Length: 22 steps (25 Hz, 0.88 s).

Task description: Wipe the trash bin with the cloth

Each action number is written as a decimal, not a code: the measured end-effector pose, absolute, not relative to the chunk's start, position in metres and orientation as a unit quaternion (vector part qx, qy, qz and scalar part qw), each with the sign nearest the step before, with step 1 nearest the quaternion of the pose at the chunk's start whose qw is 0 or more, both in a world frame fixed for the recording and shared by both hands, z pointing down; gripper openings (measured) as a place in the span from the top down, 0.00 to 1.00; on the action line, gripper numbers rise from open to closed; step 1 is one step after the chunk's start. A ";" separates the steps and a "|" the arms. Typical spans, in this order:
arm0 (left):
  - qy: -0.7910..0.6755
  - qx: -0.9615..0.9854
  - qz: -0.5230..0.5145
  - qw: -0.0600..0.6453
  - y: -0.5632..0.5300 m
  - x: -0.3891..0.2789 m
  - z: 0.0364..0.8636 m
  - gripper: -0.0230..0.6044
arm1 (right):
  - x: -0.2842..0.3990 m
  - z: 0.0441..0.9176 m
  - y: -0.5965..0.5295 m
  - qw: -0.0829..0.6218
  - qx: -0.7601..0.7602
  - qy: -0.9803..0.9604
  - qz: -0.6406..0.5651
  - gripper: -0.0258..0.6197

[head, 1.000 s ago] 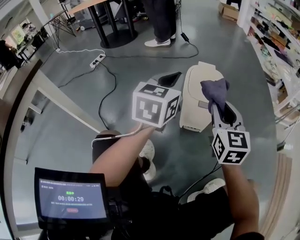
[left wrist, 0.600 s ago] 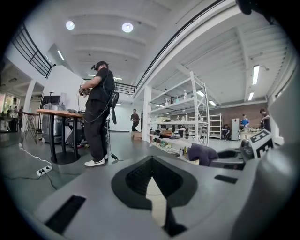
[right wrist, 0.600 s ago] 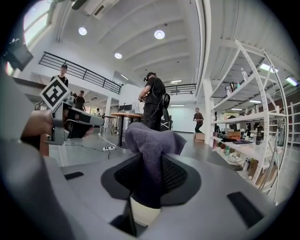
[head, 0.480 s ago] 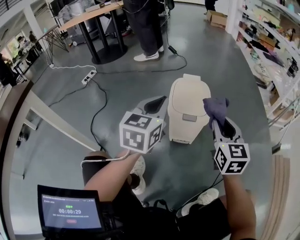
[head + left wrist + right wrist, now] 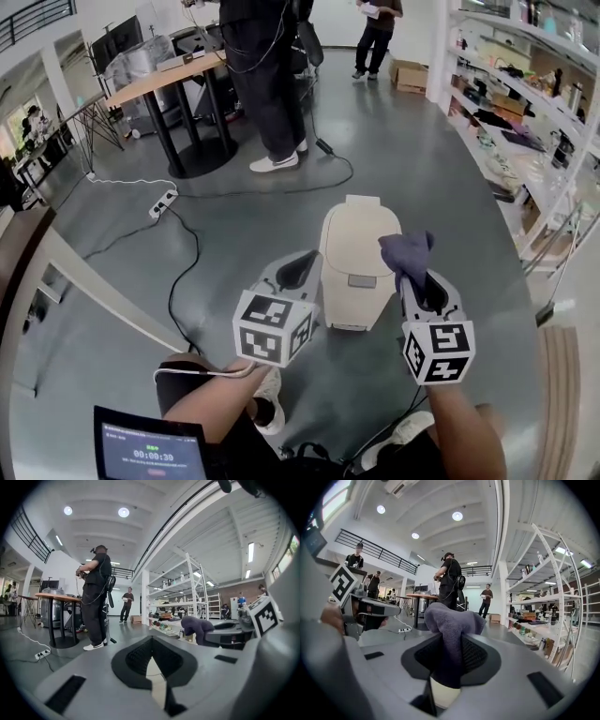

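Seen from above, a cream trash bin [image 5: 361, 234] stands upright on the grey floor [image 5: 450, 187] at the centre of the frame. The left gripper [image 5: 302, 265], just lower left of the bin, has its jaws pressed together with nothing between them. The right gripper [image 5: 419, 281], lower right, pinches a purple cloth [image 5: 405, 251] that overlaps the bin's right edge; contact cannot be told.

workshop hall: stocked metal shelving [image 5: 511, 103], workbench [image 5: 159, 82], floor cables [image 5: 195, 239]
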<state>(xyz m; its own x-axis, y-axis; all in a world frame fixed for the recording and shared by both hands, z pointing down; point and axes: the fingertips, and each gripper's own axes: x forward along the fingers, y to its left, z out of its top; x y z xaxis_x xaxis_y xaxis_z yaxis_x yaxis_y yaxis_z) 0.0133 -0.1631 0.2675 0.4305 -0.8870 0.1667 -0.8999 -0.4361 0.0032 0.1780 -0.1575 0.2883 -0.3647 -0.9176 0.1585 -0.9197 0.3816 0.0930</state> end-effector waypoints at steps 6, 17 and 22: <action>-0.529 0.845 0.062 0.047 -0.162 0.006 0.268 0.96 | 0.157 0.281 -0.156 0.087 0.557 -0.826 -0.004 0.81; -0.523 0.849 0.055 0.042 -0.162 0.010 0.266 0.96 | 0.164 0.283 -0.161 0.075 0.576 -0.814 0.001 0.81; -0.524 0.848 0.061 0.042 -0.162 0.009 0.267 0.96 | 0.165 0.280 -0.161 0.073 0.579 -0.812 -0.002 0.81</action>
